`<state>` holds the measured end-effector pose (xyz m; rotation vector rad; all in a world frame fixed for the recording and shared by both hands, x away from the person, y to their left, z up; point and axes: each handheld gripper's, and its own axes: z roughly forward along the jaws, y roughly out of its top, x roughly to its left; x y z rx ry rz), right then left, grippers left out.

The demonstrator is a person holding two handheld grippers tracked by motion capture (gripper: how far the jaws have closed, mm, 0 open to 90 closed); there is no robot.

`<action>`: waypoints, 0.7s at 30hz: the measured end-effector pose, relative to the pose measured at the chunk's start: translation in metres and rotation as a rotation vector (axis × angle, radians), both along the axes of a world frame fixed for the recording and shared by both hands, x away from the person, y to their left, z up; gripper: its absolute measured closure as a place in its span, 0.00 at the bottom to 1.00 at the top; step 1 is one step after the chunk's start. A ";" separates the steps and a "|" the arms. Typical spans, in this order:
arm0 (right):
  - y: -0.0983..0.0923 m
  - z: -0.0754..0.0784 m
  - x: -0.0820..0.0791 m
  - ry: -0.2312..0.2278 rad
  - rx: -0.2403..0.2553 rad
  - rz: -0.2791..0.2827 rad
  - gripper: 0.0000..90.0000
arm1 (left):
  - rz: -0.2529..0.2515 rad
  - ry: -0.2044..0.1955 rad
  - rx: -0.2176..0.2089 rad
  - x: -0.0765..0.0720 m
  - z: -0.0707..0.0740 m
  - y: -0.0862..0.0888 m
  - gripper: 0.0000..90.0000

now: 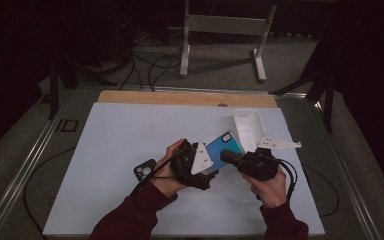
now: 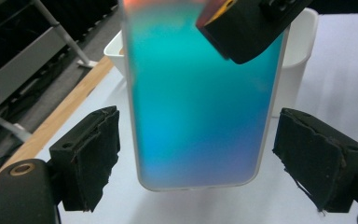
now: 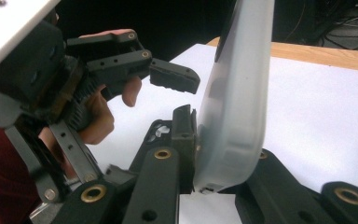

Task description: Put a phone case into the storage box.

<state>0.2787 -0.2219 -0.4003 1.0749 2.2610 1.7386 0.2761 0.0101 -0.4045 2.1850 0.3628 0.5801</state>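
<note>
A teal-to-blue phone case [image 1: 226, 144] with a milky translucent rim is held tilted above the white table. My right gripper [image 1: 227, 156] is shut on one edge of it; in the right gripper view the jaws [image 3: 214, 158] clamp the case's rim [image 3: 233, 107]. My left gripper [image 1: 213, 169] stands open around the case's end. In the left gripper view the case [image 2: 200, 121] hangs between the two pads [image 2: 91, 154], with a gap on each side, and the right gripper's jaw tip [image 2: 251, 28] bites it near the top.
A black phone case [image 1: 144, 170] lies on the white table cover [image 1: 120, 145] left of my left hand, also behind the jaws [image 3: 154, 133]. A white oblong tray [image 1: 247, 127] stands at the back right. A wooden strip [image 1: 180, 97] runs along the far edge.
</note>
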 end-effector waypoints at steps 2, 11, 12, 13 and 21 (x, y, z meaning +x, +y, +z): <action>-0.002 0.001 -0.001 -0.005 -0.009 0.003 0.91 | -0.019 0.041 -0.010 0.004 0.002 0.006 0.11; -0.008 0.005 -0.003 -0.027 -0.007 0.044 0.91 | -0.078 0.134 -0.054 0.015 0.003 0.016 0.10; -0.009 0.006 -0.004 -0.033 -0.006 0.059 0.91 | -0.083 0.137 -0.055 0.016 0.003 0.017 0.10; -0.009 0.006 -0.005 -0.035 -0.004 0.065 0.91 | -0.087 0.142 -0.049 0.016 0.003 0.018 0.10; -0.012 0.010 -0.009 -0.062 0.021 0.132 0.91 | -0.162 0.237 -0.090 0.021 -0.002 0.018 0.14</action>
